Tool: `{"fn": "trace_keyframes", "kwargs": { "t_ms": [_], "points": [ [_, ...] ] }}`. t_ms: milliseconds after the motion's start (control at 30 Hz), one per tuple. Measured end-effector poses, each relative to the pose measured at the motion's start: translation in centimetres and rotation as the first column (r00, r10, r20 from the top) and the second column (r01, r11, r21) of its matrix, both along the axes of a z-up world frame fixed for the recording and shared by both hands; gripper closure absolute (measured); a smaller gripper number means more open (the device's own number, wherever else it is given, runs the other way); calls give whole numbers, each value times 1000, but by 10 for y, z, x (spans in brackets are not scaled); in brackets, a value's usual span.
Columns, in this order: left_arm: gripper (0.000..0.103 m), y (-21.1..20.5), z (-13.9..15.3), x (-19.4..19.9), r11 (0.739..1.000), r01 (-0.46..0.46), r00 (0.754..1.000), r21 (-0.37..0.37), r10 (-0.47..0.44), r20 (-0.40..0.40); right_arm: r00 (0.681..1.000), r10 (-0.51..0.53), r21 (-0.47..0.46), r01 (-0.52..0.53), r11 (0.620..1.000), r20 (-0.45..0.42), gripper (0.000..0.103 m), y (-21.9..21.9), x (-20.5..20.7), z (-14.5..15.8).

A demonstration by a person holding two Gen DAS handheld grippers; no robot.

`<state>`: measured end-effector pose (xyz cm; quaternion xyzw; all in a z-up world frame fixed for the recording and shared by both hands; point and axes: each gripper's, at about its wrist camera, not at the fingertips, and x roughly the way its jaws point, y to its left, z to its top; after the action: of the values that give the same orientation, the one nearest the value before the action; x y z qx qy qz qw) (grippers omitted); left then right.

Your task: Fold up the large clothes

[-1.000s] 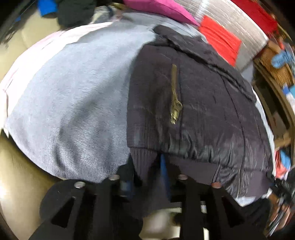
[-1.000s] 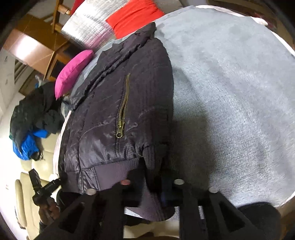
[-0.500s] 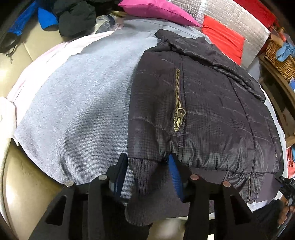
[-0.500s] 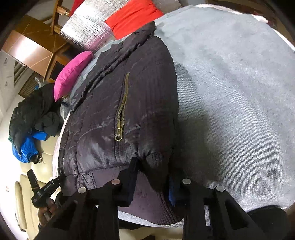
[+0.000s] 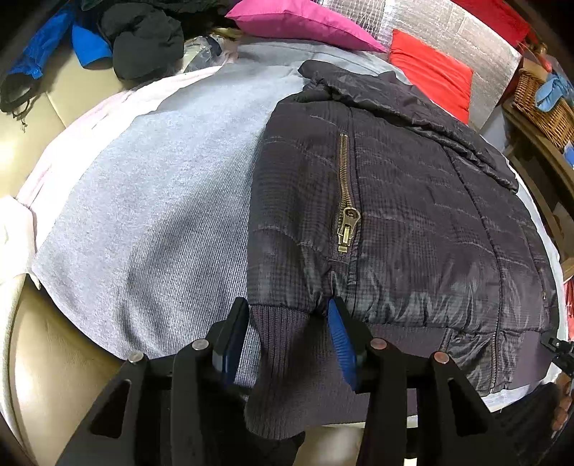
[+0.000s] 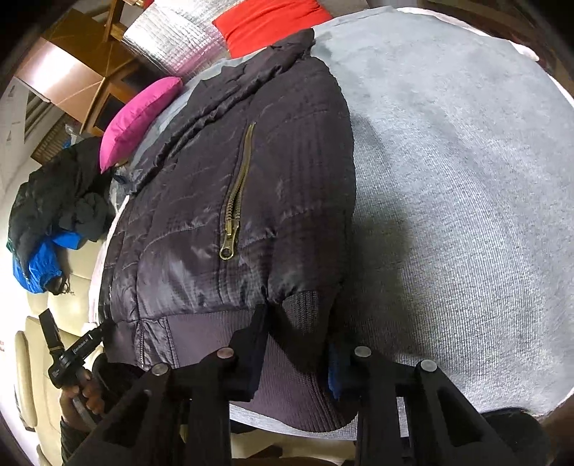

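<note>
A dark quilted jacket (image 5: 412,215) with a brass pocket zip (image 5: 346,215) lies flat on a grey blanket (image 5: 161,215). My left gripper (image 5: 287,315) sits at its near left corner. The ribbed cuff (image 5: 287,358) lies loosely between the open blue pads, with a strip of blanket showing beside the left pad. In the right wrist view the same jacket (image 6: 215,179) fills the left half. My right gripper (image 6: 297,329) is shut on the bunched ribbed hem (image 6: 305,315) at the right corner. A hand holds the left gripper (image 6: 104,326) at the far corner.
The blanket (image 6: 466,179) covers a cream leather sofa (image 5: 46,358). A pink cushion (image 5: 301,21), a red cushion (image 5: 430,71) and a silver one (image 5: 484,53) lie beyond the jacket. Dark and blue clothes (image 5: 143,39) are piled at the back left. A wicker basket (image 5: 541,104) stands at the right.
My left gripper's jaws have parted from a tighter hold on the cuff, and its view has tilted up the jacket. The right gripper has barely moved.
</note>
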<state>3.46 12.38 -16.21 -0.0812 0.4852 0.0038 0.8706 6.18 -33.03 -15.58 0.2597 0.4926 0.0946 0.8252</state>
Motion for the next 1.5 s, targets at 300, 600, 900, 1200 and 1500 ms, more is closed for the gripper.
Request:
{"fn": "trace_keyframes", "kwargs": {
  "t_ms": [300,600,900,1200,1500],
  "points": [
    [74,-7,2,-1,999,34,999,31,-34,1,1000,-19,11,19,1000,-11,85,-3,0,-3],
    [91,-8,4,-5,998,51,999,42,-50,-5,1000,7,-6,-7,1000,-6,90,-2,-4,0],
    [92,-5,6,-9,998,45,999,42,-45,-9,999,33,-5,-33,999,-14,91,-4,-4,0],
    [92,-5,7,-3,998,48,999,37,-48,-17,998,57,13,-57,998,-33,92,-10,-4,-1],
    [91,-3,1,2,999,41,999,7,-40,-18,999,30,101,-27,994,-27,89,-17,2,-8]
  ]
}}
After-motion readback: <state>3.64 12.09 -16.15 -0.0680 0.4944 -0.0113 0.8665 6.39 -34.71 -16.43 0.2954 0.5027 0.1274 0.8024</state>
